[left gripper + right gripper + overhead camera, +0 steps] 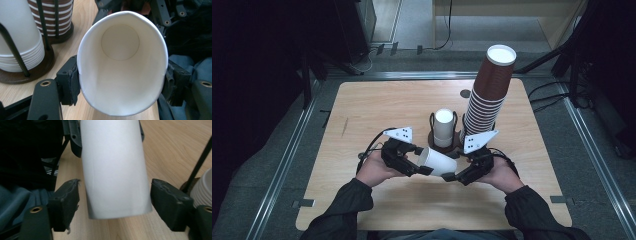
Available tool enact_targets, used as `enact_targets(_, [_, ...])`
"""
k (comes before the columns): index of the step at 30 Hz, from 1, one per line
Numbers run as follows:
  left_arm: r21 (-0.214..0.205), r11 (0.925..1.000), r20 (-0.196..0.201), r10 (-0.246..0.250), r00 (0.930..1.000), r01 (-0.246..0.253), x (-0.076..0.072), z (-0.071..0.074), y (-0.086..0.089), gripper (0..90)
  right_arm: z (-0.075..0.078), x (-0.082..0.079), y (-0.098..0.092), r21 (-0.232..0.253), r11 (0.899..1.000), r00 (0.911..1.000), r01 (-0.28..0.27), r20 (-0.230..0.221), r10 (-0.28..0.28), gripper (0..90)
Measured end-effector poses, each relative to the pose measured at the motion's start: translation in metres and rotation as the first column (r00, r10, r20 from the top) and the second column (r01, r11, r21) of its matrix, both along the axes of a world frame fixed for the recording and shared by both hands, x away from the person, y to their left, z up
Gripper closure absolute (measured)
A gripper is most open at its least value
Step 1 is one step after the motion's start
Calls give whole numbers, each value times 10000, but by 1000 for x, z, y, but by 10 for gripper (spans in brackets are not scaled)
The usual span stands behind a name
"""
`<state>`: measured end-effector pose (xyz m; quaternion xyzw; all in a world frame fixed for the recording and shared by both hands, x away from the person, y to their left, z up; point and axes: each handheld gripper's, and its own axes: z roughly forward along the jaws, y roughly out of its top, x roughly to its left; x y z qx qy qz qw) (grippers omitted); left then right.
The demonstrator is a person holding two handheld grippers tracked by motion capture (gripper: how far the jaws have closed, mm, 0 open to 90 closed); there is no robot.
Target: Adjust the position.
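White paper cup lies sideways in mid-air at lower centre of the high view, between both grippers above the light wooden table. Left gripper jaws are clamped on the rim end; in the left gripper view both pads press the mouth into an oval. Right gripper jaws straddle the base end, released: in the right gripper view there is a gap on each side of the cup.

Just behind, centre frame, a short stack of white cups in a dark wire holder; right of it a tall brown striped cup stack, leaning.

Risks, as I judge them: the left grip could crease or collapse the thin rim if squeezed harder; with one-sided support the cup could pivot or slip out; a swing toward the holders could knock the tall leaning stack.
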<state>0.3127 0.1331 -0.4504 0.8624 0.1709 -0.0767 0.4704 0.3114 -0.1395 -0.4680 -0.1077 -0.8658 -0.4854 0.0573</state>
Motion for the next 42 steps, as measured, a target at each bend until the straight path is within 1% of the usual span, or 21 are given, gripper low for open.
enact_targets(5, [203,9995,32,249,9997,-250,3,2,7,288,1,1,-4,-296,9990,9992,345,234,-338,221])
enact_targets(8, [826,9958,142,385,9992,-395,5,2,8,287,1,1,-8,-581,9960,9967,676,490,-648,221])
enact_targets(9, [826,9958,142,385,9992,-395,5,2,8,287,1,1,-8,-581,9960,9967,676,490,-648,221])
enact_targets(10, [1049,9937,116,393,9992,-403,5,1,7,287,0,1,-9,-605,9957,9964,698,523,-667,221])
enact_targets(14, [1544,9875,-30,322,9995,-314,8,-2,2,286,-2,0,-8,-896,9933,9957,731,629,-676,221])
enact_targets(15, [1544,9875,-30,322,9995,-314,8,-2,2,286,-2,0,-8,-896,9933,9957,731,629,-676,221])
enact_targets(16, [1824,9829,14,252,9997,-250,8,-3,0,286,-4,0,-7,-1016,9920,9957,748,624,-687,221])
enact_targets(19, [2038,9788,49,197,9998,-203,9,-5,-2,285,-6,-1,-6,-1232,9893,9958,787,566,-722,221])
enact_targets(20, [2304,9729,63,176,9998,-186,9,-6,-5,285,-10,-1,-4,-1451,9860,9959,817,509,-751,221])
enact_targets(21, [2304,9729,63,176,9998,-186,9,-6,-5,285,-10,-1,-4,-1451,9860,9959,817,509,-751,221])
enact_targets(22, [2438,9696,110,185,9998,-206,9,-7,-6,285,-12,0,-3,-1517,9853,9961,784,516,-713,221])
enact_targets(25, [3003,9537,309,72,9995,-162,9,-10,-11,282,-17,0,1,-1740,9818,9966,764,451,-695,221])
enact_targets(26, [3250,9457,301,-21,9995,-78,9,-12,-14,281,-19,0,3,-1808,9807,9967,740,458,-668,221])
enact_targets(27, [3250,9457,301,-21,9995,-78,9,-12,-14,282,-19,0,3,-1808,9807,9967,740,458,-668,221])
enact_targets(28, [3383,9410,252,-71,9997,-18,9,-14,-18,281,-22,0,6,-2021,9772,9972,649,493,-560,221])
enact_targets(31, [3453,9385,183,-111,9998,41,9,-15,-22,280,-25,0,8,-2191,9736,9973,636,492,-540,221])
enact_targets(32, [3618,9321,251,-257,9994,149,8,-15,-26,280,-27,-1,10,-2319,9711,9976,564,513,-457,221])
enact_targets(33, [3674,9299,240,-281,9993,173,7,-15,-29,279,-28,-1,11,-2323,9712,9978,522,515,-413,221])
enact_targets(35, [3724,9278,268,-343,9991,219,6,-15,-31,278,-29,0,13,-2358,9705,9975,496,602,-364,221])
enact_targets(41, [3789,9245,380,-616,9974,426,2,-13,-40,275,-36,-3,23,-2591,9656,9990,209,442,-98,223])
enact_targets(42, [3822,9229,396,-659,9970,458,1,-14,-43,274,-39,-5,28,-2777,9605,9984,182,568,-25,229])
